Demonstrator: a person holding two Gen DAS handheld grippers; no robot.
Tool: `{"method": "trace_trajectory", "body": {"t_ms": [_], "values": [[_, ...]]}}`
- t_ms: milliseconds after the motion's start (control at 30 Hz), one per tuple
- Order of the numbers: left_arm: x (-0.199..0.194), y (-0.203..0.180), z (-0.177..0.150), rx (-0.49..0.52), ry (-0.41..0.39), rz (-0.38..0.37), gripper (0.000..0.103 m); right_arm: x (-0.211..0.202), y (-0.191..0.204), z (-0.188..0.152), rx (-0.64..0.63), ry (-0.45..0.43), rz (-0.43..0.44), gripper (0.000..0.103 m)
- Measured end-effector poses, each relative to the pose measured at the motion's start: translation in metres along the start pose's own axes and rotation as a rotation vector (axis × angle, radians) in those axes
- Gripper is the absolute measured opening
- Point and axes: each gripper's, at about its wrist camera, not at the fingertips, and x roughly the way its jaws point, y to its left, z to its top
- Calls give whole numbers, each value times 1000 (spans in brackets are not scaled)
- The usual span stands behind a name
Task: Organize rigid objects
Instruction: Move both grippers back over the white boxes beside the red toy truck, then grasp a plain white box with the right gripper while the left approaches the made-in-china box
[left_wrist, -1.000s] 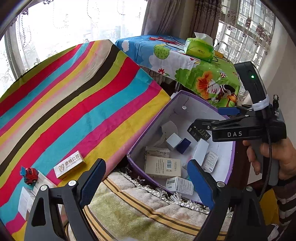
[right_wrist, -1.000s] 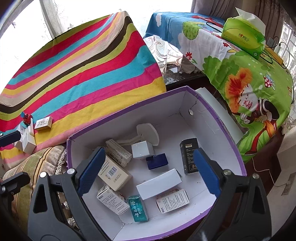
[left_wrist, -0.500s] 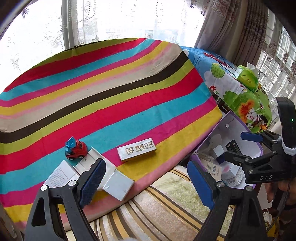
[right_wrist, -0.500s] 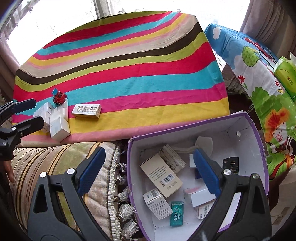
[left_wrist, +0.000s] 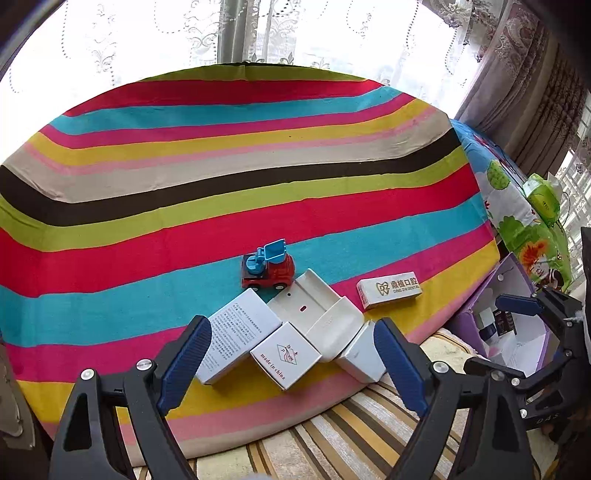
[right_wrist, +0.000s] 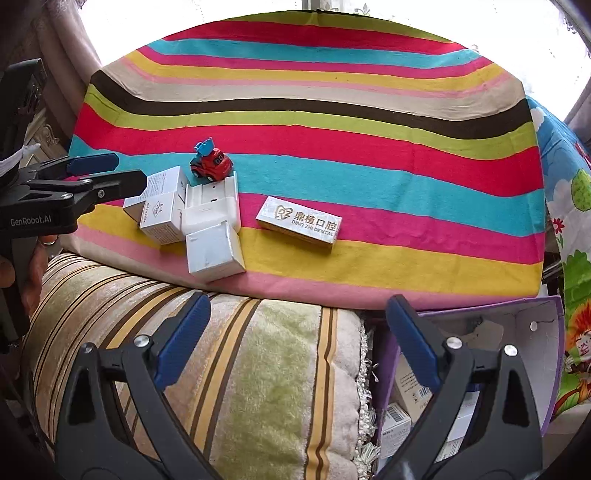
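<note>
Cluster of small boxes (left_wrist: 284, 354) and open tray (left_wrist: 316, 314) near front edge of cloth (left_wrist: 258, 177), touching one another. Toy truck (left_wrist: 268, 268) just behind tray. Dental box (left_wrist: 388, 291) apart, right of cluster. Cushion (right_wrist: 240, 369) in front of cloth. Storage box (right_wrist: 543, 332) right of cushion, small cartons inside.

white boxes (left_wrist: 284, 349) clustered beside red toy truck (left_wrist: 268, 271), possibly touching

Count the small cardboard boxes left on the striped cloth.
4: the white text-printed box, the "made in china" box, a plain white box at the cloth's edge, and the dental-branded box apart. More may hide beneath.
</note>
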Motion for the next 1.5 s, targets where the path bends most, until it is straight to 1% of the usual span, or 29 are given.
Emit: {"method": "trace_trajectory", "body": {"t_ms": [300, 367, 467, 600, 700, 767, 833, 900, 933, 1000, 1033, 1067, 1100, 1200, 1267, 1300, 1500], "values": [[10, 5, -18, 81, 12, -53, 90, 32, 46, 20, -107, 52, 29, 97], [13, 6, -20, 84, 13, -70, 90, 40, 53, 23, -126, 66, 31, 97], [15, 7, -21, 99, -6, -92, 88, 53, 60, 26, -148, 91, 32, 97], [20, 6, -21, 121, -17, -145, 88, 65, 67, 28, -172, 105, 32, 97], [28, 7, -21, 121, -1, -170, 86, 72, 67, 31, -174, 110, 26, 97], [33, 9, -22, 109, 19, -181, 79, 77, 65, 32, -171, 115, 25, 97], [34, 8, -23, 110, 31, -208, 76, 80, 63, 32, -165, 116, 22, 92], [36, 6, -25, 114, 44, -209, 76, 82, 62, 31, -160, 121, 24, 87], [37, 6, -25, 112, 49, -212, 76, 84, 62, 31, -157, 126, 26, 85], [38, 6, -27, 108, 53, -222, 75, 87, 60, 31, -150, 133, 31, 78], [39, 5, -27, 110, 62, -228, 73, 88, 60, 31, -148, 135, 33, 76], [40, 4, -29, 116, 74, -232, 70, 89, 59, 31, -145, 134, 33, 71], [42, 1, -30, 126, 87, -229, 69, 89, 58, 31, -142, 134, 33, 65], [45, -7, -33, 159, 106, -212, 61, 89, 55, 30, -128, 133, 31, 54], [45, -9, -34, 166, 110, -211, 50, 88, 52, 27, -120, 133, 31, 49], [46, -9, -34, 166, 114, -204, 48, 87, 52, 26, -116, 130, 29, 49], [48, -16, -37, 193, 126, -161, 45, 79, 48, 23, -100, 110, 25, 49]]}}
